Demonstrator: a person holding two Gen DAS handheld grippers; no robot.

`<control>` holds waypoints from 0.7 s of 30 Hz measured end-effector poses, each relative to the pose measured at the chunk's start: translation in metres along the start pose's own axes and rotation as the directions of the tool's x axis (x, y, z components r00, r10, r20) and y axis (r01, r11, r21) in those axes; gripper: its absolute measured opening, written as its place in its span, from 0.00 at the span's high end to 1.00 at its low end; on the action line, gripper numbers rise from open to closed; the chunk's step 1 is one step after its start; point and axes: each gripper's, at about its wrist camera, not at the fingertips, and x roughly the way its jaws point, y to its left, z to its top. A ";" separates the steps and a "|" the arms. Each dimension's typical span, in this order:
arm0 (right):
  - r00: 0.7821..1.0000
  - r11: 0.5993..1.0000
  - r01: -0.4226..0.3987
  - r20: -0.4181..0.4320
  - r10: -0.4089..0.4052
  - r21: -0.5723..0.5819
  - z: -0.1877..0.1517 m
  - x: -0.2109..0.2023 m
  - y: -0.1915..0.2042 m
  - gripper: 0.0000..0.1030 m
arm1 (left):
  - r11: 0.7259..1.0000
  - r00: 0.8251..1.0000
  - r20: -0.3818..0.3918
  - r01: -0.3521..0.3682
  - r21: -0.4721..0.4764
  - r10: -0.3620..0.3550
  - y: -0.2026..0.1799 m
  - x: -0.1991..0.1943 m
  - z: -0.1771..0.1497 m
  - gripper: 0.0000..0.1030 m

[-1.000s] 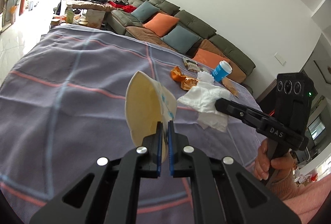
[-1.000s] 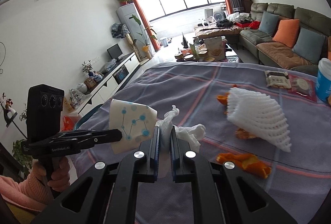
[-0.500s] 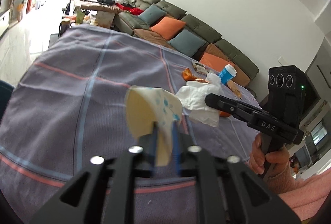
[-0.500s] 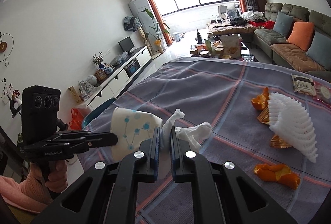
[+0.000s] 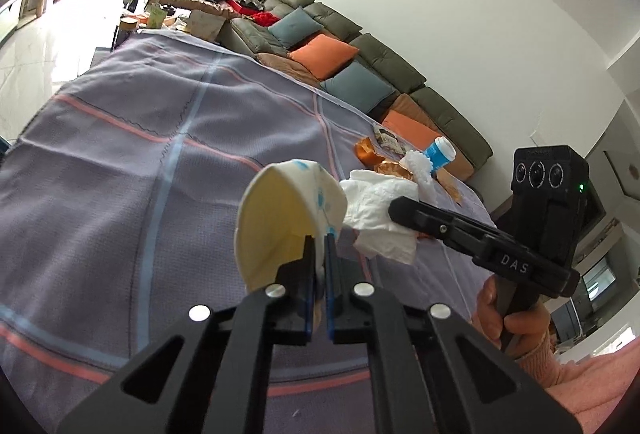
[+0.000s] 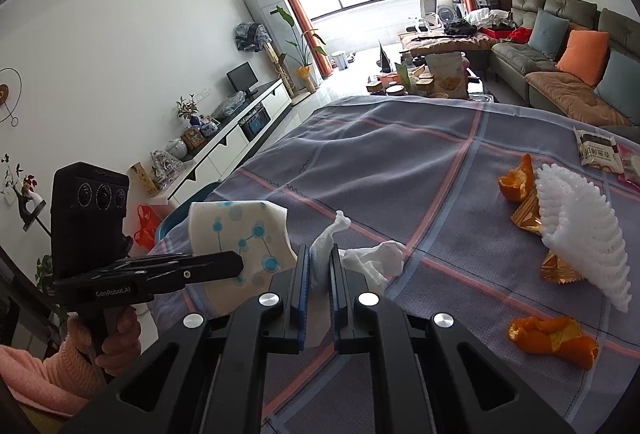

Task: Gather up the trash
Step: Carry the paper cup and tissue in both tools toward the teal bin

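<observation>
A: What had changed by then?

B: Both hands had drifted toward the near-left edge of the desk [image 6: 400, 161], away from the litter. The left claw [image 5: 319, 246] had slackened for an instant half a second before, then clamped again on the crushed paper cup [image 5: 280, 218] (the one with the blue dot pattern). The right claw [image 6: 319, 266] was closed on the white tissue [image 6: 368, 258] throughout.

A: So what did that mean for the job?

B: My reading: two pieces were lifted clear of the cloth and being carried off together, probably to the teal bin [image 6: 188, 209] showing past the desk corner. Nothing had been dropped yet.

A: And what was left?

B: Orange peels [image 6: 552, 338], the white foam fruit net [image 6: 576, 230], a gold wrapper [image 6: 524, 213], a snack packet [image 6: 598, 149] and a blue-and-white bottle [image 5: 438, 155] lay well apart from the claws, on the far right side.

A: Anything hard to make out?

B: The bin was mostly hidden behind the cup and the left claw, so I couldn't tell whether it held anything. The packet was partly cut off at the frame's edge.
</observation>
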 end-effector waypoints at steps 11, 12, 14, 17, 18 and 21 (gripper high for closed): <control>0.996 0.994 -0.085 -0.003 0.085 -0.069 0.020 0.015 0.033 0.91 | 0.995 0.992 0.081 -0.096 -0.002 0.095 0.012 -0.053 0.005 0.95; 0.996 0.993 -0.094 -0.004 0.094 -0.075 0.022 0.017 0.037 0.91 | 0.994 0.990 0.091 -0.108 -0.003 0.108 0.014 -0.059 0.005 0.95; 0.994 0.989 -0.114 -0.007 0.114 -0.094 0.028 0.023 0.045 0.91 | 0.992 0.986 0.107 -0.129 -0.012 0.130 0.021 -0.072 0.006 0.95; 0.989 0.982 -0.150 -0.016 0.150 -0.114 0.035 0.034 0.059 0.91 | 0.985 0.976 0.129 -0.172 -0.029 0.174 0.031 -0.090 0.008 0.95; 0.987 0.980 -0.161 -0.019 0.160 -0.119 0.038 0.037 0.063 0.91 | 0.982 0.972 0.137 -0.186 -0.036 0.190 0.035 -0.096 0.008 0.94; 0.980 0.971 -0.200 -0.036 0.197 -0.131 0.044 0.050 0.076 0.91 | 0.972 0.960 0.157 -0.226 -0.057 0.232 0.047 -0.115 0.008 0.94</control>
